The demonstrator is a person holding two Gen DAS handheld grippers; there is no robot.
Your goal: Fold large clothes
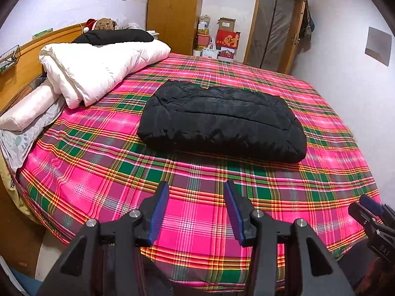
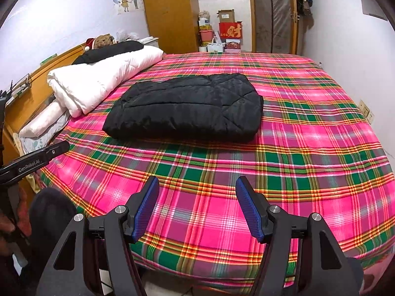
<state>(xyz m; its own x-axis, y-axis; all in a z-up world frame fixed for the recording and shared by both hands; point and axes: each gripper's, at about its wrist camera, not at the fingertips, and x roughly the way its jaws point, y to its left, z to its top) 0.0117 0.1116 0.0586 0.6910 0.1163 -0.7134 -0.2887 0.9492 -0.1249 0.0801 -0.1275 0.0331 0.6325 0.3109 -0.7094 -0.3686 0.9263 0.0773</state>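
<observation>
Black jacket (image 1: 222, 120): quilted cloth, slight sheen, stitched seams. Bed sheet (image 1: 197, 192): woven plaid cloth, matt, lightly creased. White duvet (image 1: 98, 71): soft padded cloth, matt. Headboard (image 1: 27, 69): smooth varnished wood. Left gripper (image 1: 196, 209): matt black plastic, ribbed blue pads, bright metal pivot pins

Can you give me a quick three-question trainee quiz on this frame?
1. True or false: the black padded jacket lies folded on the plaid bed sheet.
2. What does the left gripper hold? A) a sleeve B) nothing C) the white duvet
3. Fill in: the right gripper has its jaws ____.

Key: 1 true; 2 B; 3 open, with nothing between them.
</observation>
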